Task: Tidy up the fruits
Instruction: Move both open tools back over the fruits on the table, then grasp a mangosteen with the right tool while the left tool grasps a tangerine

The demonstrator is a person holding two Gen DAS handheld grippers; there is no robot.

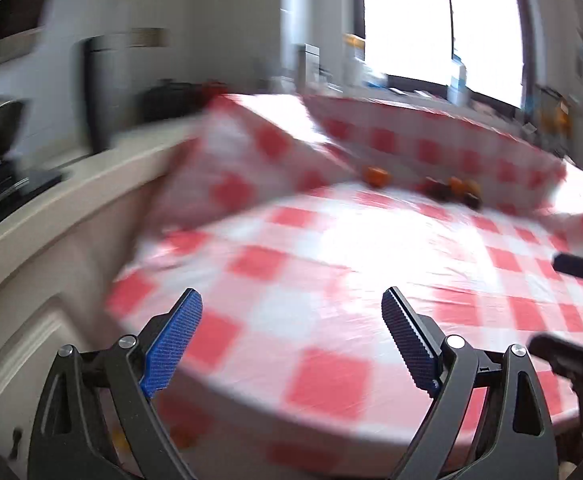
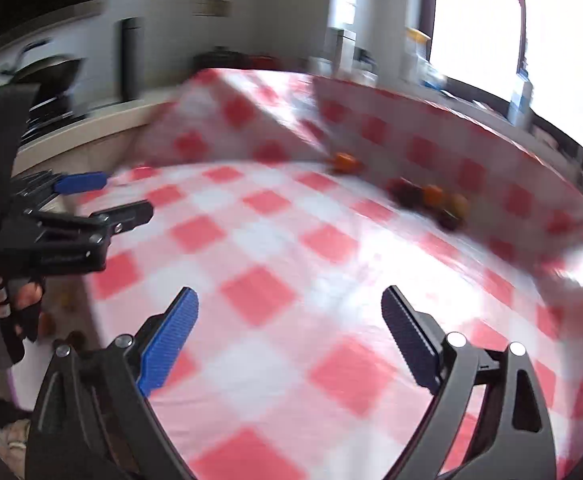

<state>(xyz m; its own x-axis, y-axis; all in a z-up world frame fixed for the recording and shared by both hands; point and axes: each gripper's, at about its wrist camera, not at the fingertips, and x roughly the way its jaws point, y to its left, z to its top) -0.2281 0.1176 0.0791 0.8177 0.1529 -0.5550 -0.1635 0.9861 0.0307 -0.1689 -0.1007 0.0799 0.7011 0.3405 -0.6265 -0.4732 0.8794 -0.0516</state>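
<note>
We hold the left gripper (image 1: 291, 336) and the right gripper (image 2: 289, 336) above the near part of the checked tablecloth (image 2: 275, 216), both with jaws wide apart and holding nothing, probably ready to reach. The fruits (image 2: 431, 198) lie far back, against the raised fold of the cloth (image 2: 451, 140), one orange fruit (image 2: 345, 162) a little apart. Between us and them the cloth is bare, so we have free room; the table edge drops on the left.

One small orange fruit (image 1: 376, 176) lies alone at the far edge of the checked worktop (image 1: 331, 272). To its right sits a blurred cluster of orange and dark red fruits (image 1: 453, 191), bunched close together.
</note>
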